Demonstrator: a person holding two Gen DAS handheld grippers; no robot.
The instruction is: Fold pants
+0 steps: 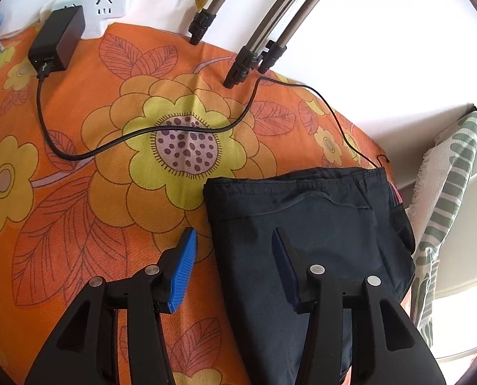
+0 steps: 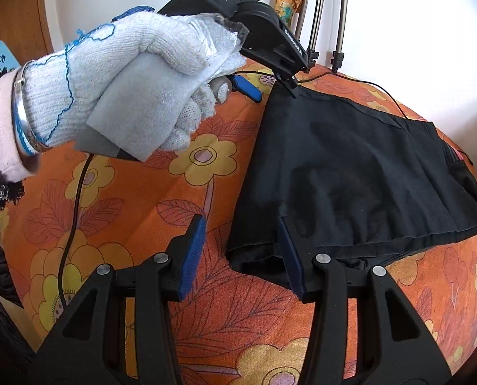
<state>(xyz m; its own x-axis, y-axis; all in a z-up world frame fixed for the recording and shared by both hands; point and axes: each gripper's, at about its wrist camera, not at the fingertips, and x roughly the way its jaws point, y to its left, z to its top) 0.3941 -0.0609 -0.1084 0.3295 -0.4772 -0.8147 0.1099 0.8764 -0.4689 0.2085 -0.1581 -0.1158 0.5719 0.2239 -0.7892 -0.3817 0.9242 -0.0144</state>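
Dark navy pants lie folded into a compact rectangle on the orange floral cloth. My left gripper is open, hovering over the pants' left edge, one finger over the cloth and one over the fabric. In the right wrist view the pants lie ahead to the right. My right gripper is open at the pants' near left corner. The left gripper, held by a white-gloved hand, hovers at the pants' far corner there.
A black power adapter sits in a white power strip; its black cable runs across the cloth behind the pants. Tripod legs stand at the far edge. A green-patterned cloth hangs at the right.
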